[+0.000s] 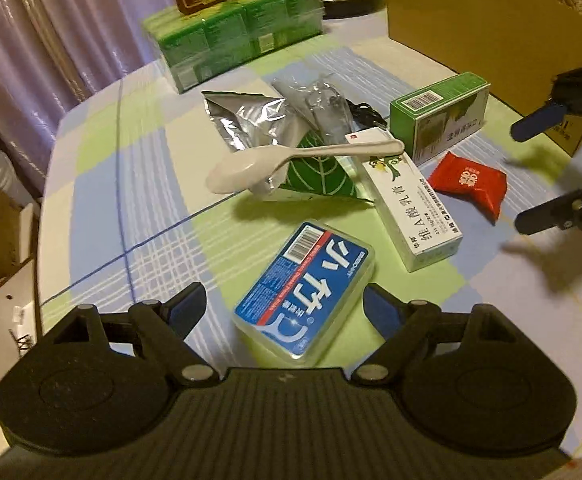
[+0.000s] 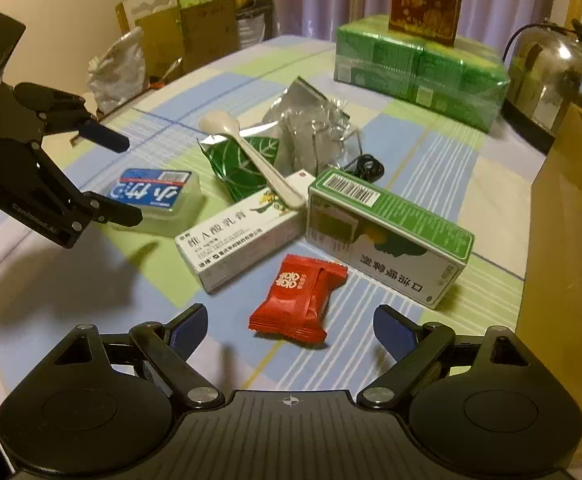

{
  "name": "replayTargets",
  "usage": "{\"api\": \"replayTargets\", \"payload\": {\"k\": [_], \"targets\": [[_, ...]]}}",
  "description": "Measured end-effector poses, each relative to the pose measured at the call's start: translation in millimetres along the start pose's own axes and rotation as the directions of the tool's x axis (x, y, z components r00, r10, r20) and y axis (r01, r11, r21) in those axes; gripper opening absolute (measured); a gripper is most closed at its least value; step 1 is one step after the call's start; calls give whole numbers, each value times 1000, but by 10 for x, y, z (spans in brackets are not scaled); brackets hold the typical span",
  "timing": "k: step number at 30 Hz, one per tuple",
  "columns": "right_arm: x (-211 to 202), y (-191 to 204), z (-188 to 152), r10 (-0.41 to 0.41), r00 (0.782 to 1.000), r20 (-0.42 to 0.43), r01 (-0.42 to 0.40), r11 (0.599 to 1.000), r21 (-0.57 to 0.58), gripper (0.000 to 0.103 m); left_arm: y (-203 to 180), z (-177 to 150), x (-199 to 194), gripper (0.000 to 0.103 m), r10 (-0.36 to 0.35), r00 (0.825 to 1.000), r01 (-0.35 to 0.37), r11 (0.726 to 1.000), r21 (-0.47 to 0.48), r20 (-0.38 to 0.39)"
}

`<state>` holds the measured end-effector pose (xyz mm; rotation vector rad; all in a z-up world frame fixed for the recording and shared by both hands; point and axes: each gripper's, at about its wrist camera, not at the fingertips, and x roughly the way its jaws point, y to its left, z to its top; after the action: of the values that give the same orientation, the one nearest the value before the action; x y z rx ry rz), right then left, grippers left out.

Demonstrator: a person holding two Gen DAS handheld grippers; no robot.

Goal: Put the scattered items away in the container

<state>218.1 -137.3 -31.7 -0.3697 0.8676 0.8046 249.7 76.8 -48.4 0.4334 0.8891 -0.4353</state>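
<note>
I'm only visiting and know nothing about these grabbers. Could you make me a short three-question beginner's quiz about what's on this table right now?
1. True or false: the white spoon lies flat on the tablecloth.
2. What sits between the left gripper's open fingers?
3. Which is nearest the right gripper: A) green box, B) red packet, C) cardboard box?

Key: 1 false, it rests on the green leaf pouch and white carton; 2 the blue-labelled case; 3 B.

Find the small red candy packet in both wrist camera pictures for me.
Left wrist view: the small red crinkled candy packet lies at right of centre, beside the long white carton.
Right wrist view: it lies at lower centre, just ahead of the open tongs.
Shared landmark: the green and white rectangular box, just beyond the packet in both.
</note>
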Motion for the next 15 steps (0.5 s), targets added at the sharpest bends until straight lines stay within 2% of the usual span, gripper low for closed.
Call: {"api": "replayTargets", "payload": {"k": [5,8,12,15], "targets": [[88,-9,25,22,1000,-14,-22,1000,11,88,-52,41,166,75,-52,998,52,999,2,-25],[136,-67,29,31,999,-24,-30,999,45,86,-126,31,192,63,-59,997,61,998,30,-53],[199,-93,48,17,999,-39,-15,999,50,73,-180,12,122,54,-82,993,83,996,14,-80],[253,-99,55,18,999,-50,-15,998,57,69,-189,-14,77,52,-101,990,99,995,-26,-97]]}}
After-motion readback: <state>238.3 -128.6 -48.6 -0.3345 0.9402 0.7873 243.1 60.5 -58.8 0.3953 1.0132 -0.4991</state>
